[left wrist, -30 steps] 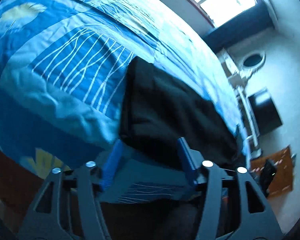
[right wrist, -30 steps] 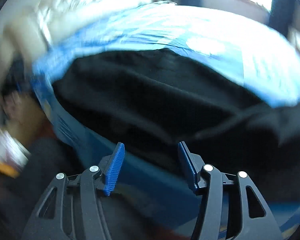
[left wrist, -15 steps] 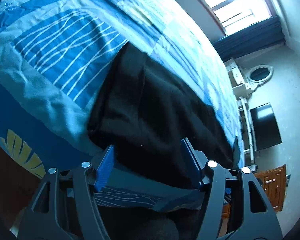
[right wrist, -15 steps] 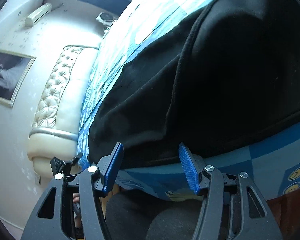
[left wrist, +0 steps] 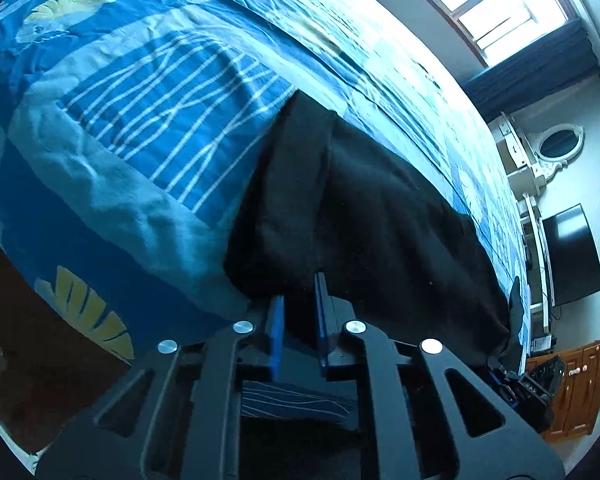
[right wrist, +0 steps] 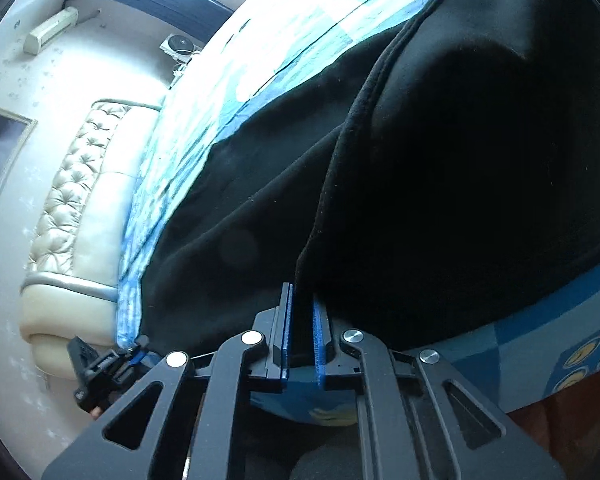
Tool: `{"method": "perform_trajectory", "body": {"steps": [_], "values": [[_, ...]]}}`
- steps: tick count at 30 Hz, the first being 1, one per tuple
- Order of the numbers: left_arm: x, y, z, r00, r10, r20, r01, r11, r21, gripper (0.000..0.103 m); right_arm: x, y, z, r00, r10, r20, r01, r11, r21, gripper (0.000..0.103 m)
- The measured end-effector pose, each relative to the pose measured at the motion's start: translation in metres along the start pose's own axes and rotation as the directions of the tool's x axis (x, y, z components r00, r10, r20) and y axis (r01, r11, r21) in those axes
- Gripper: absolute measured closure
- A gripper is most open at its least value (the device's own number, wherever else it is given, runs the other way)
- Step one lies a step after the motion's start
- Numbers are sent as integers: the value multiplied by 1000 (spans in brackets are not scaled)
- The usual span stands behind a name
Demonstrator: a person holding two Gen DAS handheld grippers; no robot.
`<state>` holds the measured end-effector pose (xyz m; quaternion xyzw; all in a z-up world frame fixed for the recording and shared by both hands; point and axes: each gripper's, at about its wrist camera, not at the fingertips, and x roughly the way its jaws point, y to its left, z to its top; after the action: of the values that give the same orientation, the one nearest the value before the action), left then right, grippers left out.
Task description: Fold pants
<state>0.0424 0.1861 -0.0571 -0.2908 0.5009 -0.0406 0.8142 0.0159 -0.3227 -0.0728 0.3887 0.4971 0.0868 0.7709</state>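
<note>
Black pants (left wrist: 380, 208) lie folded lengthwise near the front edge of a bed with a blue patterned cover (left wrist: 160, 100). In the left wrist view my left gripper (left wrist: 298, 306) is at the pants' near corner. Its jaws are closing, and its blue pads pinch the black cloth edge. In the right wrist view the pants (right wrist: 460, 160) fill most of the picture, with a raised seam running down to my right gripper (right wrist: 302, 300). That gripper is shut on the fabric edge, with dark cloth between its pads.
A cream tufted headboard (right wrist: 72, 184) stands at one end of the bed. A window (left wrist: 496, 4), a white dresser with an oval mirror (left wrist: 560, 144), a dark screen (left wrist: 572, 256) and a wooden cabinet (left wrist: 576, 392) are at the other. Dark brown floor (left wrist: 20, 320) lies below the bed's edge.
Both grippers stood open just short of the pants' edge and have now closed on the cloth. The right gripper rolled sharply from the first frame and settled at the edge.
</note>
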Motion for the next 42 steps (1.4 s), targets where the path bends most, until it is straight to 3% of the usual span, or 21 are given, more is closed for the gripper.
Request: {"method": "perform_trajectory", "body": {"steps": [4, 9, 13, 15, 17, 19, 20, 23, 24, 26, 30, 34, 37, 40, 42], "values": [[4, -1, -6, 999, 49, 4, -49, 998, 47, 91, -3, -8, -10, 999, -18, -28, 17, 999, -34, 95], [8, 0, -9, 999, 47, 0, -47, 997, 56, 90, 1, -22, -10, 998, 39, -53, -38, 999, 15, 95], [-7, -10, -13, 997, 73, 20, -75, 989, 129, 86, -25, -22, -4, 997, 46, -54, -45, 999, 15, 89], [-19, -17, -17, 996, 84, 38, -89, 981, 171, 82, -49, -27, 6, 999, 49, -8, -49, 999, 11, 64], [-29, -25, -20, 993, 95, 67, -107, 972, 210, 75, -93, -47, 26, 995, 26, 100, -28, 999, 21, 55], [-37, -40, -21, 984, 129, 124, -158, 952, 262, 61, -132, -75, 48, 979, -31, 203, 22, 999, 49, 54], [-38, -46, -21, 979, 144, 147, -180, 944, 276, 48, -145, -88, 56, 971, -54, 233, 39, 997, 68, 53], [-34, -75, -21, 961, 175, 216, -244, 904, 352, 41, -184, -128, 93, 943, -155, 295, 117, 983, 144, 53], [-30, -81, -21, 959, 179, 218, -250, 898, 363, 39, -196, -135, 109, 922, -207, 326, 162, 974, 160, 53], [-14, -97, -20, 963, 178, 202, -243, 897, 369, 36, -201, -137, 133, 907, -245, 343, 200, 966, 162, 53], [15, -119, -27, 977, 165, 138, -203, 916, 345, 35, -180, -120, 191, 892, -290, 346, 259, 956, 136, 53], [37, -138, -43, 986, 141, 90, -164, 924, 346, 32, -124, -98, 253, 874, -383, 298, 361, 924, 128, 53], [51, -145, -51, 985, 154, 80, -172, 912, 371, 30, -87, -94, 290, 839, -472, 272, 449, 882, 145, 53], [58, -143, -51, 984, 159, 74, -175, 918, 356, 29, -60, -101, 313, 809, -539, 235, 511, 842, 172, 53], [58, -141, -51, 988, 140, 71, -156, 927, 342, 24, -46, -104, 323, 770, -601, 214, 574, 799, 176, 53]]}}
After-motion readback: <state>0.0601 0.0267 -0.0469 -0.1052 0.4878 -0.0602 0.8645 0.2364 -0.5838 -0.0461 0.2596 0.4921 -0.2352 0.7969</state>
